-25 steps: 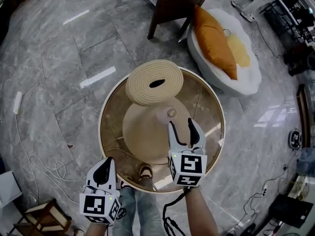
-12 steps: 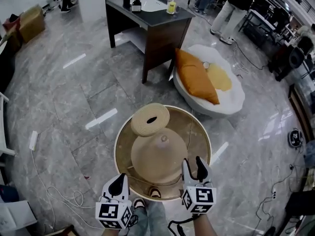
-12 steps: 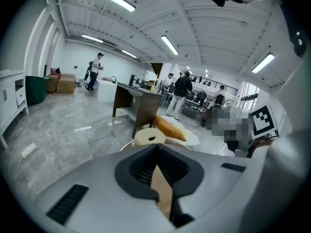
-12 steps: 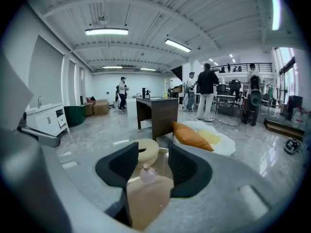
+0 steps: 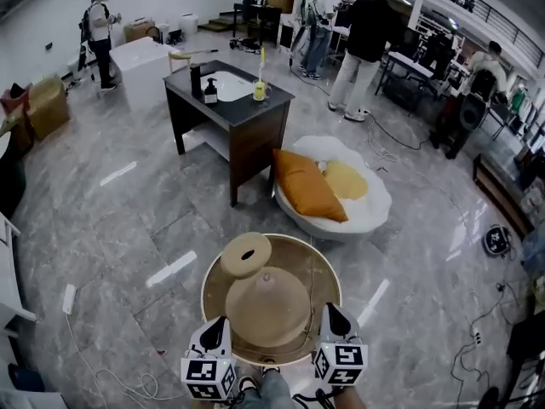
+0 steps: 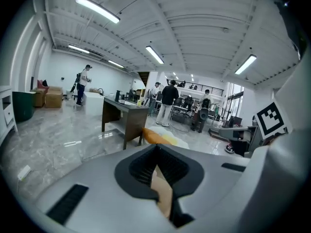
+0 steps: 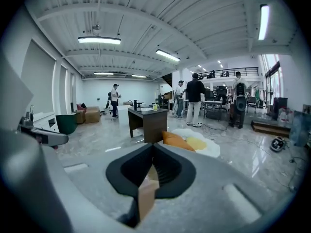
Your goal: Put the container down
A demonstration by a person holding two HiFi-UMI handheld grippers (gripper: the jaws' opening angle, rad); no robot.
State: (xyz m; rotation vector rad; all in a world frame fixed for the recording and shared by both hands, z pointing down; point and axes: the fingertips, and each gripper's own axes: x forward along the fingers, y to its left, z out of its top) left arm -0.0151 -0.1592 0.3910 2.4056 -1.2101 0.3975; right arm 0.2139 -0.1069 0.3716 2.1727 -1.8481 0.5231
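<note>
Woven container [image 5: 246,255], a flat round coil of pale straw with a dark opening in its top, sits on the round glass-topped counter [image 5: 320,264]. In the head view it is toward the far left of the top. Nothing touches it. Just beside it, nearer the person, a beige cone [image 5: 267,312] with a small pale knob at its peak fills the middle of the counter. Whether the cone stands on the glass or is the counter's base seen through it cannot be told.

Both grippers are at the near edge of the counter, apart from the container. The left gripper [image 5: 218,322] has its fingers [image 6: 145,166] pressed together and holds nothing. The right gripper [image 5: 330,308] has just been closing its fingers [image 7: 167,166], which now meet with nothing between them. Both gripper views look out across the room, not at the counter.

The setting-down looks finished: the container rests on its own, free of both grippers. Nothing seems left to do.

Around the counter lies a grey marble floor [image 5: 111,228]. Farther off are a dark vanity unit [image 5: 230,109], a white egg-shaped cushion [image 5: 366,196] bearing an orange pillow [image 5: 308,187], and several people standing.
</note>
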